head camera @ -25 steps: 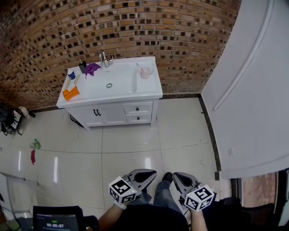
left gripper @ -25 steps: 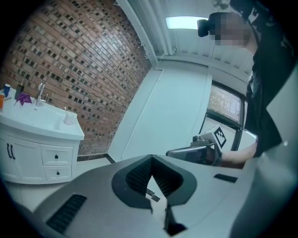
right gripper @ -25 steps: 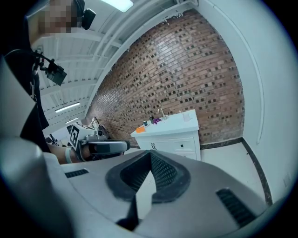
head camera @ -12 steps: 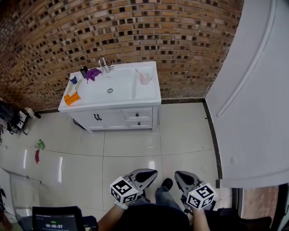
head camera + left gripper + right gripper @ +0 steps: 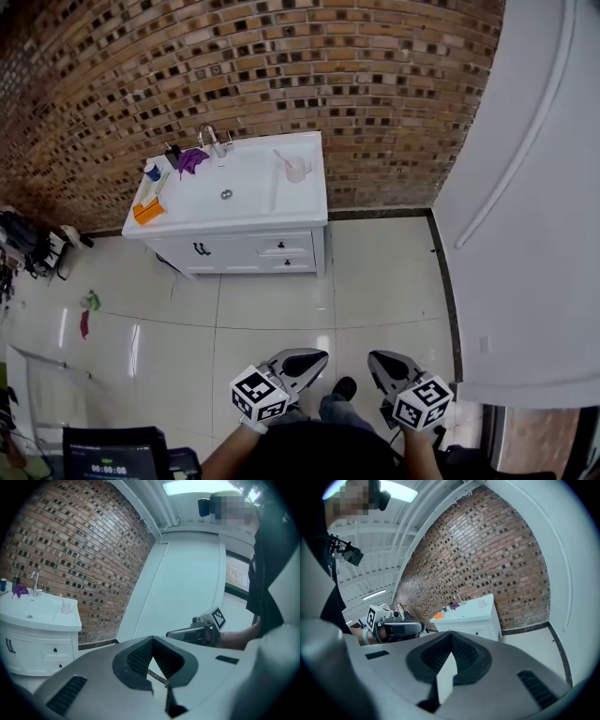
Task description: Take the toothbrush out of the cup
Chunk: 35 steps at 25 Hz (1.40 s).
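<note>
both closed — left claw (image 5: 307, 358), right claw (image 5: 378, 360) — low, side by side

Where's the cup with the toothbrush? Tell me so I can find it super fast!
Find the white sink cabinet against the brick wall. On its top, look at the back right corner. The cup stands alone there, pale pink with a toothbrush leaning out; the purple cloth and orange thing lie far left.
</note>
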{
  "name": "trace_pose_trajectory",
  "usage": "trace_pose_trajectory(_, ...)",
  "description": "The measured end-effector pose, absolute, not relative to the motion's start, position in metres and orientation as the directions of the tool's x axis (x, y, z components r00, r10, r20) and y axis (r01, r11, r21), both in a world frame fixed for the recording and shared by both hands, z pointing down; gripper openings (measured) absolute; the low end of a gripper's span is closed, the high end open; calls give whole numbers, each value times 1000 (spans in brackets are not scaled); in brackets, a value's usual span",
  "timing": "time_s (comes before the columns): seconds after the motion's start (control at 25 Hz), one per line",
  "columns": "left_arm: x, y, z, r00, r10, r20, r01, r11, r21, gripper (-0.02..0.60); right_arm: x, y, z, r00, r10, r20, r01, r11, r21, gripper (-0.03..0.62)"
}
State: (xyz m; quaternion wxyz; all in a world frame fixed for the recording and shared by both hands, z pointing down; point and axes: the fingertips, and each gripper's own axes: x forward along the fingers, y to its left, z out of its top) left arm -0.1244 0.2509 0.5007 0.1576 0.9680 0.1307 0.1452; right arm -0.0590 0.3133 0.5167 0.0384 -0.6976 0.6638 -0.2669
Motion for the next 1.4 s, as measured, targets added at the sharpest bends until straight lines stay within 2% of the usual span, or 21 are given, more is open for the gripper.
trace_pose_trajectory(0.44, -91, 257, 505, 942, 218, 254, 126, -933, 337, 5, -9, 330, 524, -56, -947, 317, -907, -84, -413, -14)
trace_pose_trajectory(1.4, -46, 294, 501, 918, 269, 291, 174, -933, 314, 5, 33, 385, 531, 15, -950, 313, -874, -165, -458, -14)
